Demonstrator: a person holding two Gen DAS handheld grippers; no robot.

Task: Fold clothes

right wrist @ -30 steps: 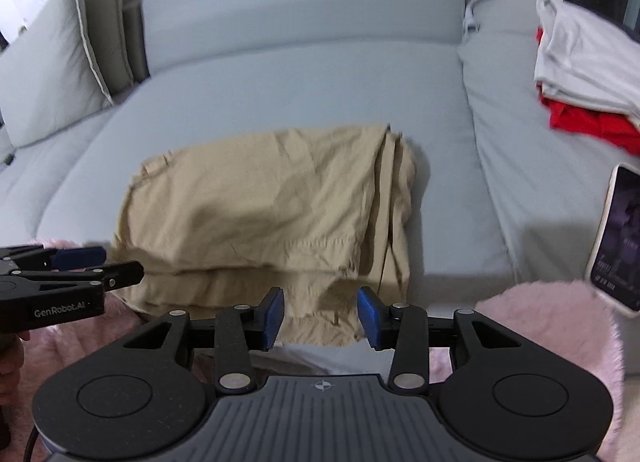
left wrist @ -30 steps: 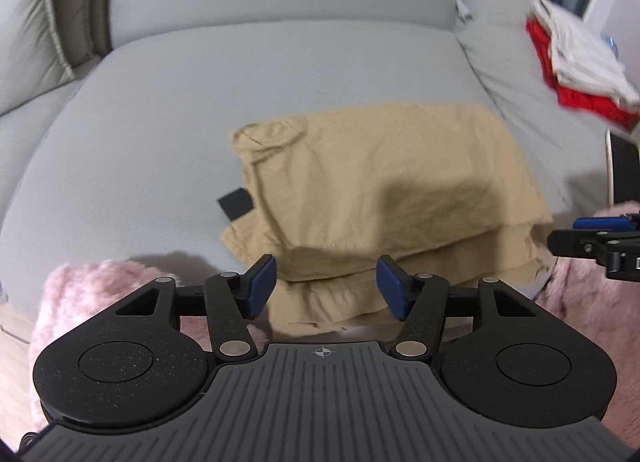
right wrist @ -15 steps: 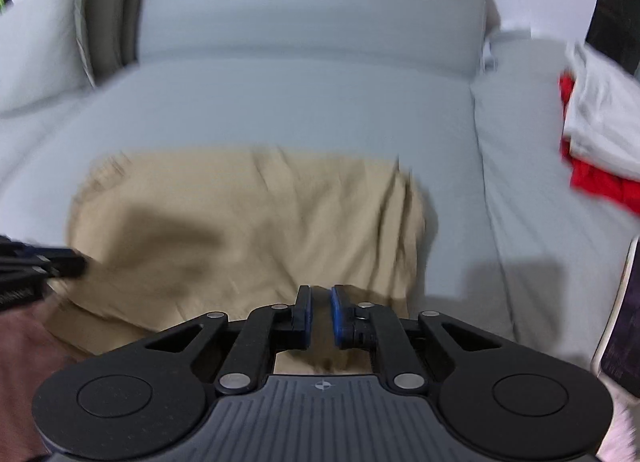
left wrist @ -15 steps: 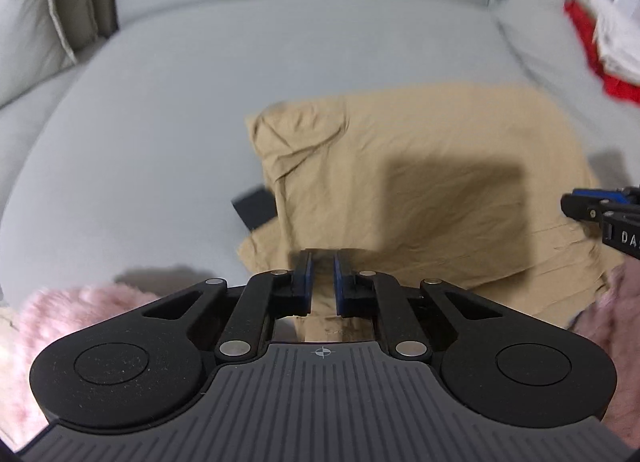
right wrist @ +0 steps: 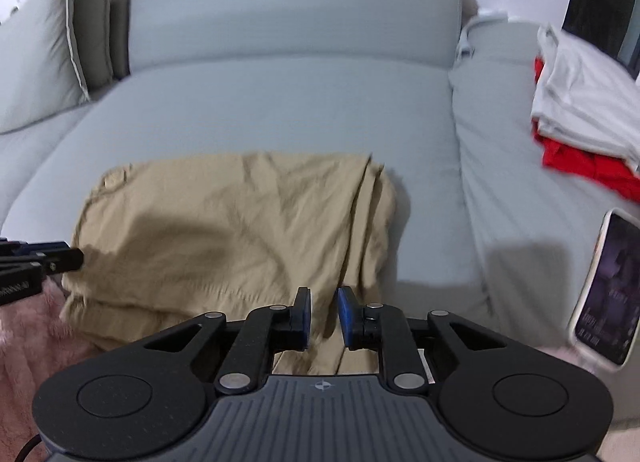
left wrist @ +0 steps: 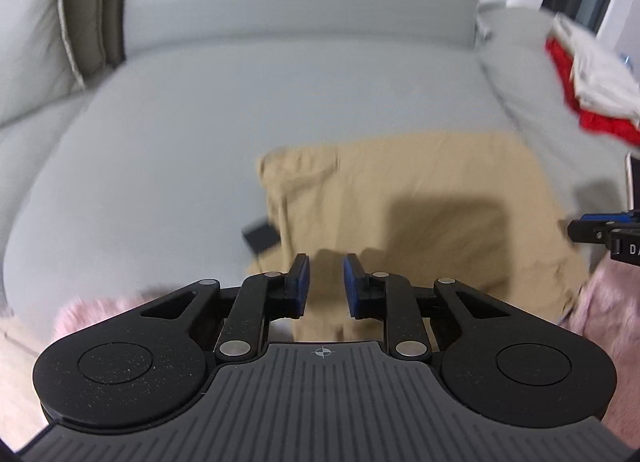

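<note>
Left tongs (left wrist: 324,282) and right tongs (right wrist: 323,316) opening, angled downward.

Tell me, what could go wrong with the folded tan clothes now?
The tan garment hangs over the sofa's front edge, so it might slide off as the left gripper and right gripper open with nothing pinched. The phone leans close by; a swing of the right gripper could knock it over.

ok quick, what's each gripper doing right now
Left gripper: opening, nothing gripped, over the tan garment.
Right gripper: opening, nothing gripped.
</note>
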